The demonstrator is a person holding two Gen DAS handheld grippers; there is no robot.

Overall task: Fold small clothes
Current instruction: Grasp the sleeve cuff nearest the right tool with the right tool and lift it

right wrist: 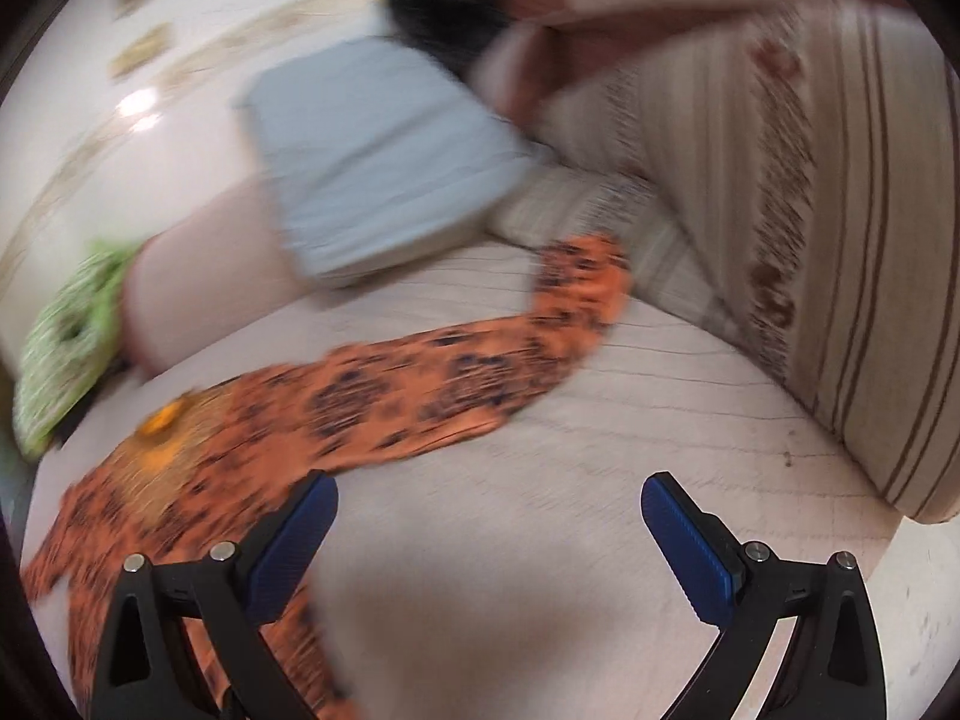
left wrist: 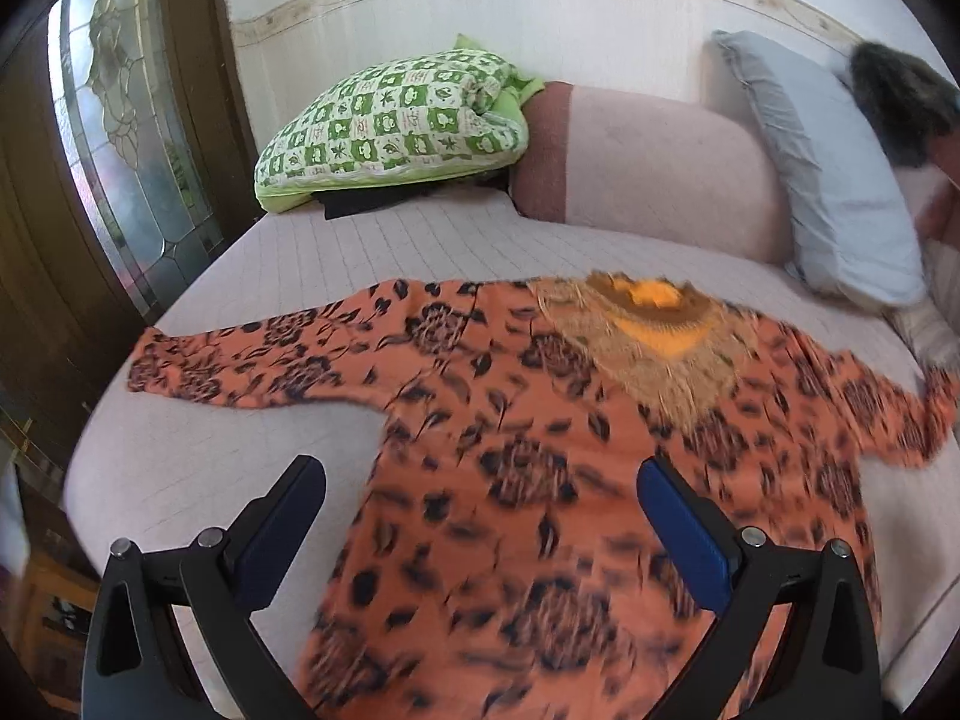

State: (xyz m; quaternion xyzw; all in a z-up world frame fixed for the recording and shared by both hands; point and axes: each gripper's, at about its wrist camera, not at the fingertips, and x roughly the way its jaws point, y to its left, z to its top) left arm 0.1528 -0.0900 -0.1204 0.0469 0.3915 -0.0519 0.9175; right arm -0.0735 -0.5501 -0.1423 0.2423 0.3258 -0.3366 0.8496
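Left view only: whole orange top (left wrist: pixel 510 450) spread flat, door upper left. Right view only: striped bedding (right wrist: pixel 810 210); bare bed (right wrist: pixel 540 510) centre. Left hand-held gripper (left wrist: pixel 480 498) and right hand-held gripper (right wrist: pixel 489 516) both wide open, empty.

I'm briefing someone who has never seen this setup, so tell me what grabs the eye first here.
The orange garment with dark floral print lies spread flat across the bed, sleeves stretched to both sides. Behind it, a green checked quilt is bundled by the wall and a pale blue pillow leans at the bed's head. The left gripper and right gripper both hover open.
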